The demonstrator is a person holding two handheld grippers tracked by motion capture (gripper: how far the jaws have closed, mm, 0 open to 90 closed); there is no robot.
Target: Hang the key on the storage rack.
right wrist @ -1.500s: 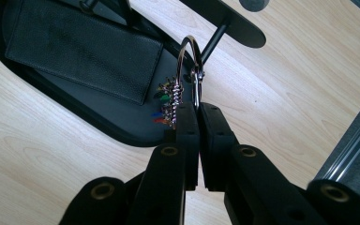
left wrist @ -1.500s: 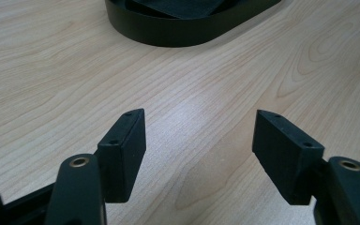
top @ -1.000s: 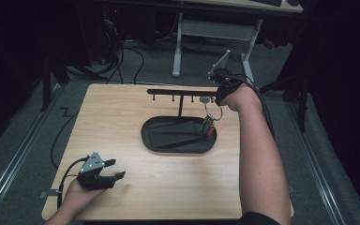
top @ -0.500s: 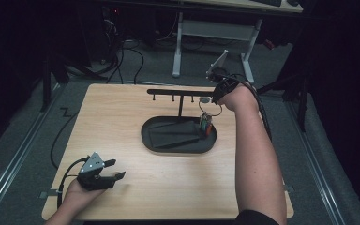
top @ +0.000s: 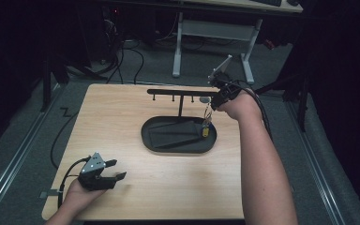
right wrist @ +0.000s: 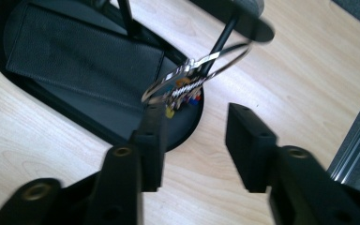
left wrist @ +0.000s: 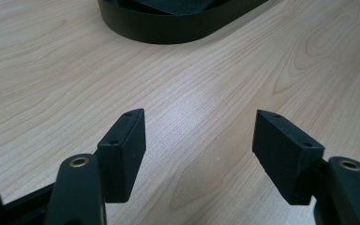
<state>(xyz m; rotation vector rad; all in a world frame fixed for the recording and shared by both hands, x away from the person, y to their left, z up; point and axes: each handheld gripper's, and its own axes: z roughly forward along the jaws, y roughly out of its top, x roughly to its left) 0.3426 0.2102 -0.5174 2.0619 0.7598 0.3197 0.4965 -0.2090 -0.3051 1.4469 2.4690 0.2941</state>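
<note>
A bunch of keys on a metal ring (right wrist: 201, 70) hangs from a peg under the right end of the black key rack (top: 178, 92). It dangles over the right end of the black oval tray (top: 178, 150), with a yellow tag (top: 205, 132) lowest. My right gripper (right wrist: 194, 117) is just below the ring. Its jaws have just been opening and stand apart, and the keys brush the tip of the left jaw without being pinched. My left gripper (top: 118, 169) rests open and empty on the table's front left, also seen as my left gripper (left wrist: 199, 136).
A dark mat (right wrist: 84, 51) lies inside the tray (right wrist: 75, 105). The rack has several more bare pegs (top: 173, 98) along its bar. A white desk frame (top: 183, 42) and cables lie on the floor beyond the light wooden table (top: 122, 122).
The right hand has edged slightly toward the rack's end while the keys still dangle below it. The left hand has stayed put.
</note>
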